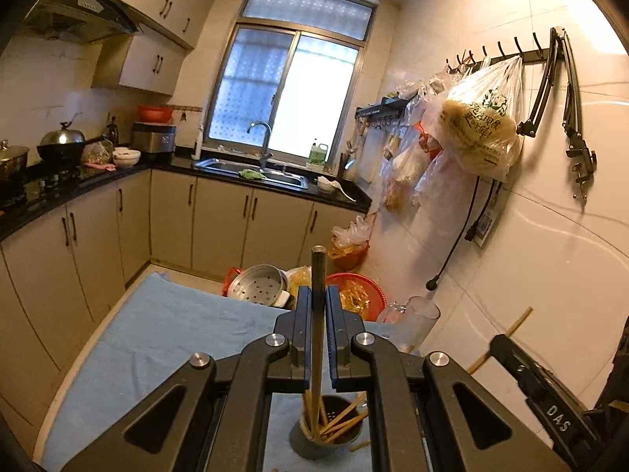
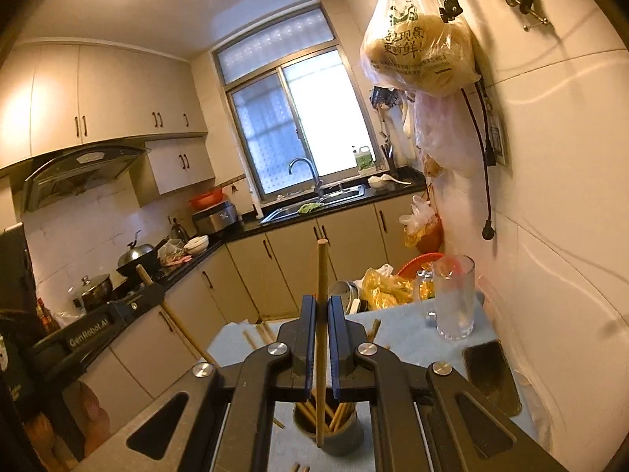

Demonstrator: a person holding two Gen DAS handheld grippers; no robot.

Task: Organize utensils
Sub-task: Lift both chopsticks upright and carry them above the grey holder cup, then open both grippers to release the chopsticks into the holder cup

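Left gripper (image 1: 318,303): fingers closed on 1 slim wooden chopstick (image 1: 317,275), held upright above the grey cylindrical holder (image 1: 314,442) on the blue-clothed desk (image 1: 157,334). Judged light, stiff, slippery; mid-shaft hold is best. Right gripper (image 2: 322,310): fingers likewise clamped on 1 pale wooden chopstick (image 2: 322,267), tip inside the holder.

Left gripper (image 1: 318,295): matte black linkage arms with triangular cut-outs, four round silver pivot screws, two black jaws faced with ribbed blue pads. Right gripper (image 2: 322,303): same black frame, same four silver screws, same blue-lined jaws. White lettering on the housings: "DAS" on the right unit seen from the left wrist, "CenRobot.AI" on the left unit seen from the right wrist
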